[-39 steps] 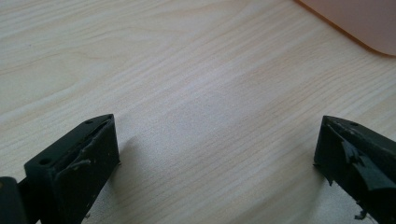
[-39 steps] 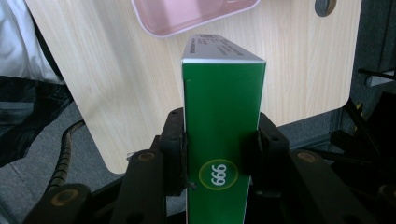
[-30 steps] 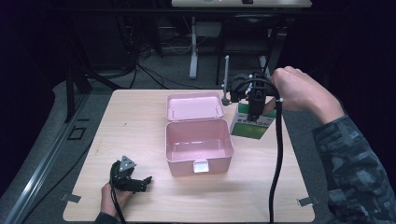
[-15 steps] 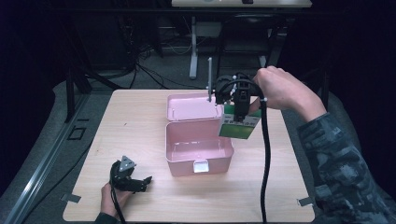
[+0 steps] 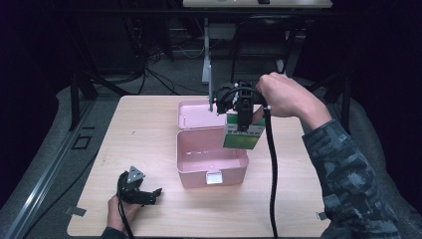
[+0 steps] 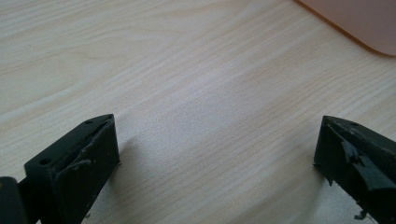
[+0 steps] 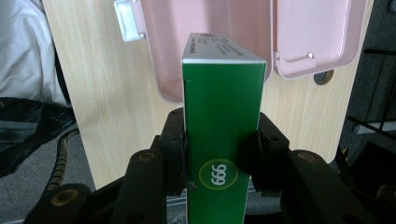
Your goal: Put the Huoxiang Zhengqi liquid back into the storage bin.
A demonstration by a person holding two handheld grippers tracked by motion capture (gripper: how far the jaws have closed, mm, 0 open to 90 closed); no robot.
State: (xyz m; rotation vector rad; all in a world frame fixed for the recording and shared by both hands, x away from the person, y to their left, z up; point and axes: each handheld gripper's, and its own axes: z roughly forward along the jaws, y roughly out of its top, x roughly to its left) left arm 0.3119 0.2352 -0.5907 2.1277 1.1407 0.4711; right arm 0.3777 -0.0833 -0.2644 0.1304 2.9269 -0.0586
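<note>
My left gripper (image 5: 142, 191) rests on the surface (image 5: 139, 134), nearer me than the case (image 5: 211, 162) and off to its left; its jaws stand wide apart with nothing between them. Case is pink, lid (image 5: 196, 113) thrown back flat behind it, tub looks empty. My right gripper (image 7: 219, 135) has its jaws clamped on the green box (image 7: 222, 126), one on each long side, held end-down above the case's right rim. Judgement: pick-up done, box airborne. Left to do: lower it into the tub, release, probably close the lid.
</note>
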